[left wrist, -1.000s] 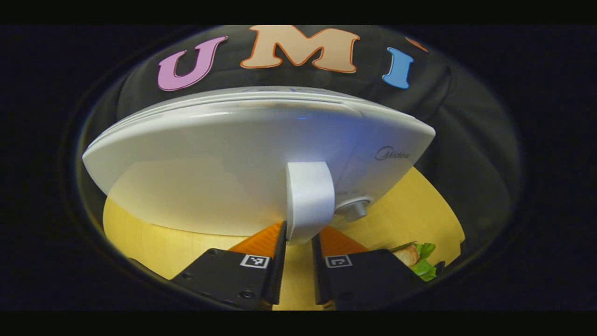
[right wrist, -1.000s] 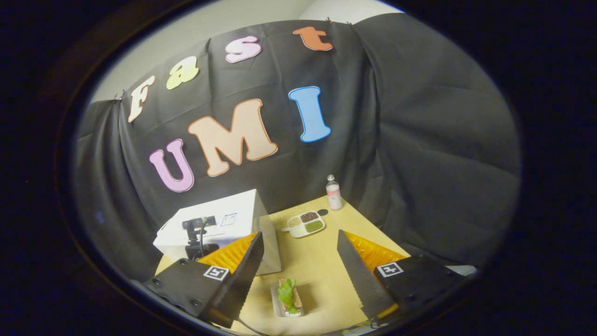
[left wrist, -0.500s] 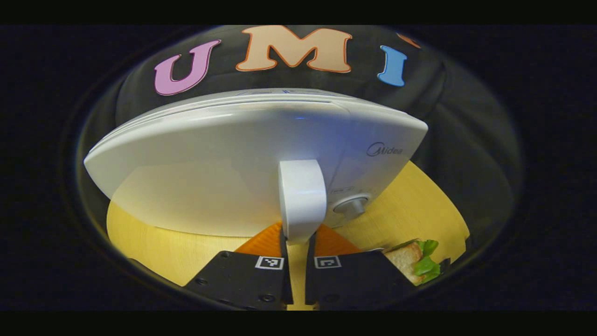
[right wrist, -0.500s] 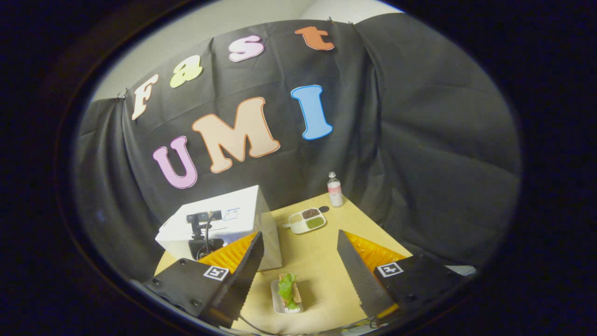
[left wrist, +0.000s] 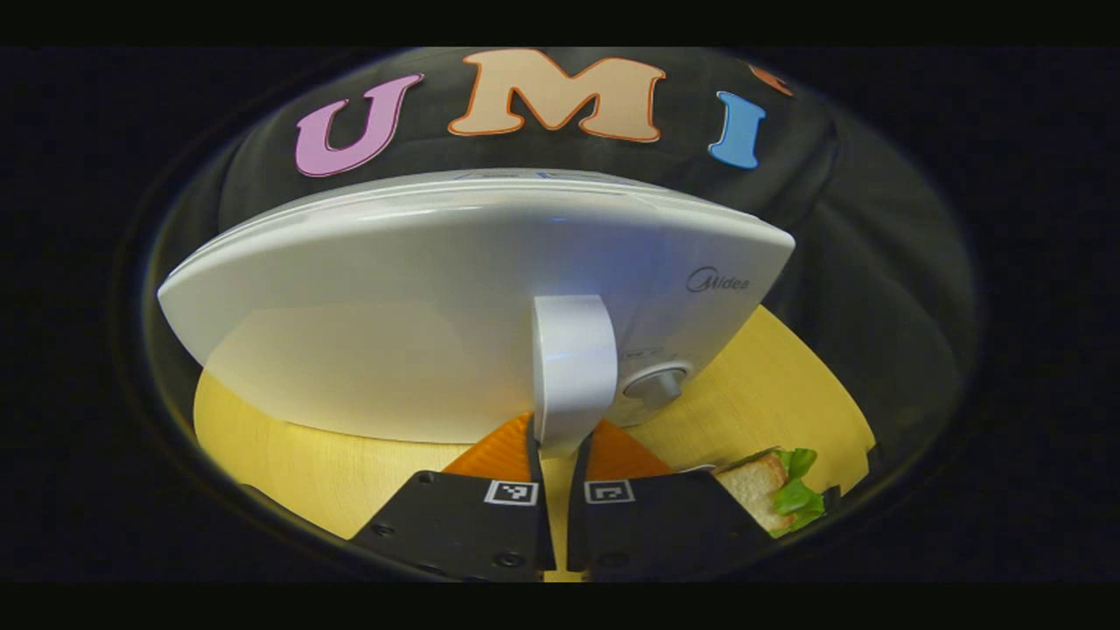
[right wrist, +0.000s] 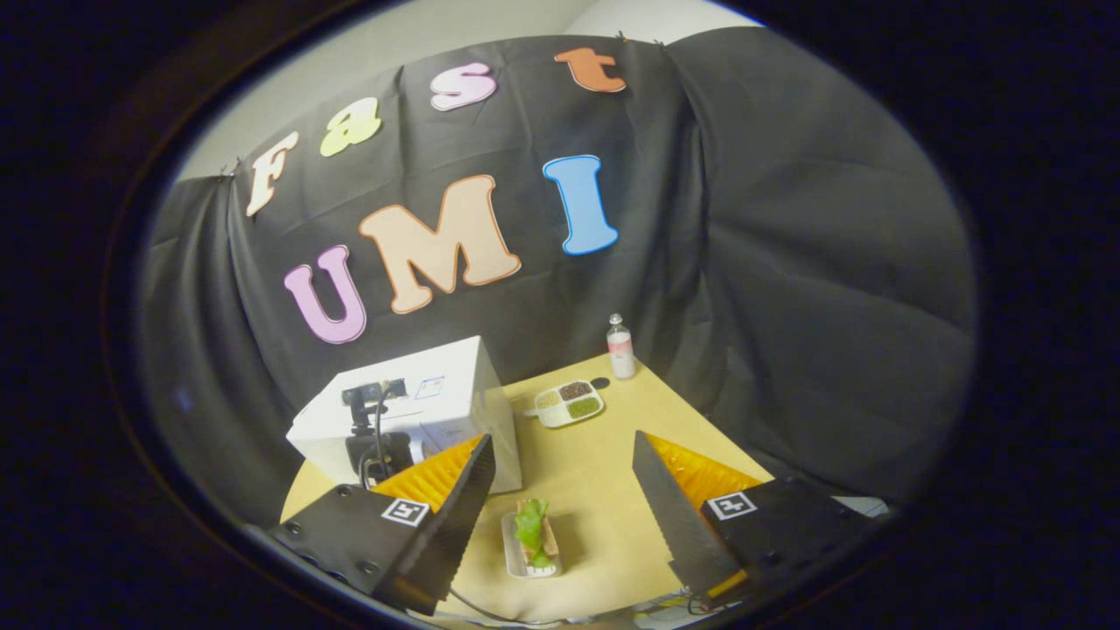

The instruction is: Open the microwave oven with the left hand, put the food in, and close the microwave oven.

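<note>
— Black cloth wall behind, pale wooden table [right wrist: 604,490] in front. Where's the microwave [left wrist: 420,289]?

— White, door shut, close ahead in the left gripper view; toward the table's far left corner [right wrist: 411,416] in the right gripper view.

— And the left gripper [left wrist: 554,455]?

— Closed tight on the lower end of the upright white door handle [left wrist: 573,376], fingers [left wrist: 503,451] pressing it from both sides. Round knob [left wrist: 656,385] just right of the handle.

— Seen from the other side?

— Dark gripper body with a cable [right wrist: 372,433], right up against the microwave's front.

— Right gripper [right wrist: 560,490]?

— Held high over the near edge of the table, fingers [right wrist: 669,499] spread wide, gripping nothing.

— Food?

— Sandwich [right wrist: 532,538] with green lettuce on a small white plate [right wrist: 516,560], near the table's front edge, between the spread fingers but well below them. Also at the lower right of the left gripper view [left wrist: 770,490].

— Anything else?

— Divided dish [right wrist: 569,404] with three fillings toward the far edge, small bottle [right wrist: 620,347] at the far corner, a dark round spot beside it, too small to tell.
</note>
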